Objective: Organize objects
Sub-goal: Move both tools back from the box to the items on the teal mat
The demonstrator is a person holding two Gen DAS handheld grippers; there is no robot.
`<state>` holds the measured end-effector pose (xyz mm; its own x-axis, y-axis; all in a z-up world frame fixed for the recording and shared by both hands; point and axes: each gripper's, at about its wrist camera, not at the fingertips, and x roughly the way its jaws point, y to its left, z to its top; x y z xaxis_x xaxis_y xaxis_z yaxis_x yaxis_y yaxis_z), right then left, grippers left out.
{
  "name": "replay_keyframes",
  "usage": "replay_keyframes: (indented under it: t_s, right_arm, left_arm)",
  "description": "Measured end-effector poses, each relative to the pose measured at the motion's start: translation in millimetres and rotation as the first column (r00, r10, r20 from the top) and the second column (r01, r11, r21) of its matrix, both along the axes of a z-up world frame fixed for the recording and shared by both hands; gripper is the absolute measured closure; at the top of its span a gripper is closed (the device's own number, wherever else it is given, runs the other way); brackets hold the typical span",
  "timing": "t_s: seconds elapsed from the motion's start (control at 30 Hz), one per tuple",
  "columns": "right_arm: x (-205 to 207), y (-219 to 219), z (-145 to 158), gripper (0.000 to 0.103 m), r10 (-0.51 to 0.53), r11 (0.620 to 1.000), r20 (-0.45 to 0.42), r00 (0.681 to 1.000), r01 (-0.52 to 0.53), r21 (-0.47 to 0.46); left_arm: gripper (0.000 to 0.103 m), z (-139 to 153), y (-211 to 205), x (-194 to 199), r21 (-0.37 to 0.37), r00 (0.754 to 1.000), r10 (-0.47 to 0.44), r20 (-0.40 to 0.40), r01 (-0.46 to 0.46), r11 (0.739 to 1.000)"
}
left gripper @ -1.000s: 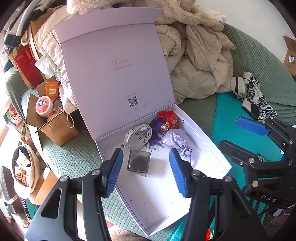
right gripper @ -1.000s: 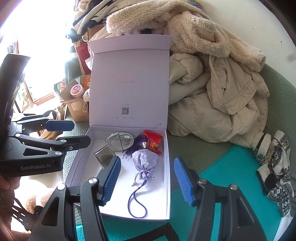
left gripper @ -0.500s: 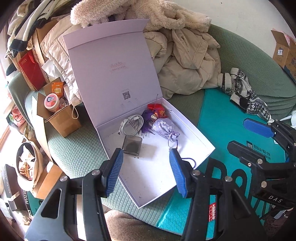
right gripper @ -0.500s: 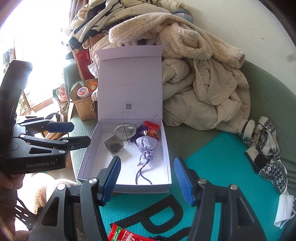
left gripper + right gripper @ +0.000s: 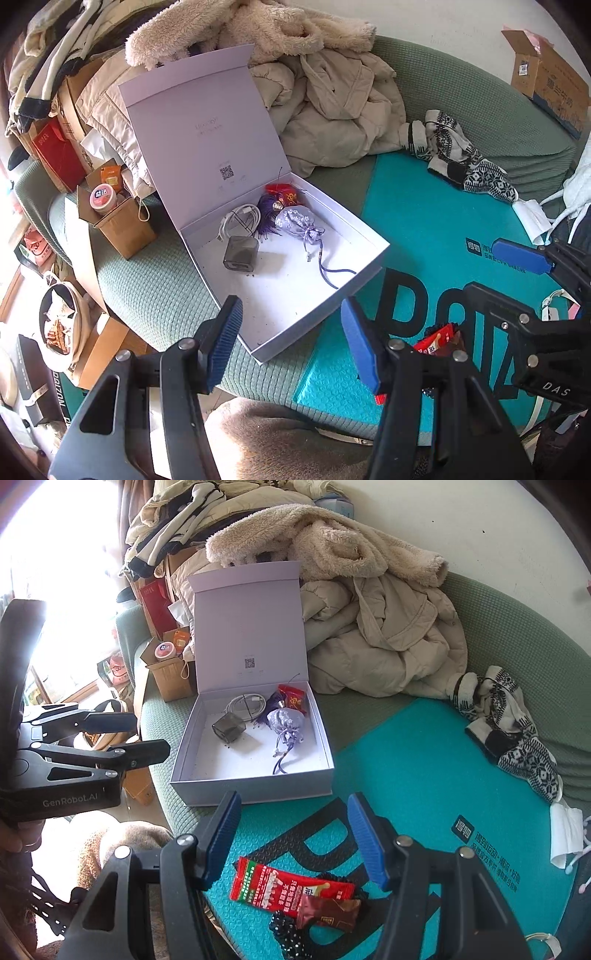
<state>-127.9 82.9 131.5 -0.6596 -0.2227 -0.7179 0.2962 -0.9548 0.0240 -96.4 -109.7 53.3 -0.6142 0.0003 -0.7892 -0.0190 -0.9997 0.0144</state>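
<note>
An open lavender gift box (image 5: 365, 264) (image 5: 255, 788) sits on the green sofa with its lid up. Inside lie a lilac drawstring pouch (image 5: 297, 223) (image 5: 286, 722), a white cable (image 5: 240, 218), a grey charger cube (image 5: 240, 254) (image 5: 229, 729) and a red pouch (image 5: 282, 194). A red snack packet (image 5: 291, 888), a brown sachet (image 5: 328, 915) and a black beaded band (image 5: 284, 928) lie on the teal mat. My left gripper (image 5: 290, 341) is open and empty, hovering near the box's front corner. My right gripper (image 5: 293, 836) is open and empty above the red packet.
Beige coats (image 5: 384, 627) pile behind the box. A patterned knit scarf (image 5: 506, 727) and white tissue (image 5: 565, 830) lie on the right. A brown carton with a jar (image 5: 118, 218) stands left of the box. The teal mat (image 5: 424, 775) covers the seat.
Both grippers have pulled back and up from the box, which now looks smaller. The red packet and sachet on the mat have come into view under the right gripper.
</note>
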Motion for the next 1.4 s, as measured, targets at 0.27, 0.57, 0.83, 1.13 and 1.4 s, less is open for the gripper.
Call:
replay_keyframes:
  t_s: [0.27,0.57,0.83,1.13,1.4]
  right_arm:
    - [41,20,2,0.042,-0.006,1.000,-0.014,1.000,0.006,-0.003]
    - [72,56,-11,0.042,-0.047,0.999,0.017,0.999,0.047,-0.005]
    - [90,76,-26,0.042,-0.080,0.997,0.045,0.996,0.080,-0.006]
    - [107,95,-38,0.042,-0.108,0.994,0.055,0.993,0.107,0.010]
    - [114,113,-64,0.042,-0.139,0.990,0.094,0.986,0.139,0.006]
  left_arm:
    - [0.045,4,28,45,0.022,1.000,0.002,-0.010,-0.001,1.000]
    - [0.039,-5,68,83,-0.007,1.000,-0.023,0.002,0.023,1.000]
    - [0.039,-19,94,105,0.001,0.998,-0.060,0.025,0.060,0.998]
    - [0.038,-29,120,114,0.012,0.996,-0.085,0.031,0.085,0.996]
    - [0.036,-60,144,118,0.062,0.987,-0.150,0.059,0.147,0.987]
